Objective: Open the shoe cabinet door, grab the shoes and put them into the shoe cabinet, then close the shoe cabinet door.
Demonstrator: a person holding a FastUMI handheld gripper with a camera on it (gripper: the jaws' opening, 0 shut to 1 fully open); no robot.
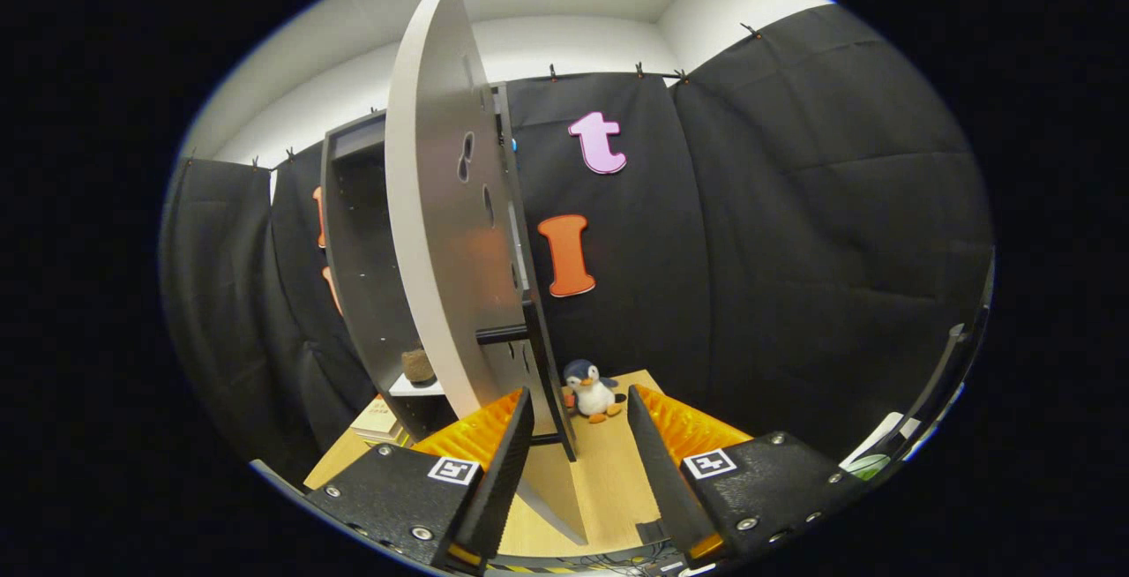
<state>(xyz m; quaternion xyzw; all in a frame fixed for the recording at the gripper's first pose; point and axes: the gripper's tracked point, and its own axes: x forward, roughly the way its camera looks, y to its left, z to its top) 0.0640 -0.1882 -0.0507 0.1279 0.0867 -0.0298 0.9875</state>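
Observation:
The shoe cabinet (353,233) stands ahead and to the left on a wooden table (609,471). Its white door (441,233) is swung wide open, edge-on to me, with a black handle (501,333) low on its face. The door's lower edge runs down between my fingers, close to the left one. A small brown object (418,366) rests on a white shelf (414,387) inside the cabinet. My gripper (578,409) is open, its orange and black fingers (512,436) apart with nothing pressed between them.
A plush penguin (591,390) sits on the table just beyond the fingertips, beside the cabinet's base. A stack of books (377,418) lies on the table left of the cabinet. Black cloth walls close in behind and to the right.

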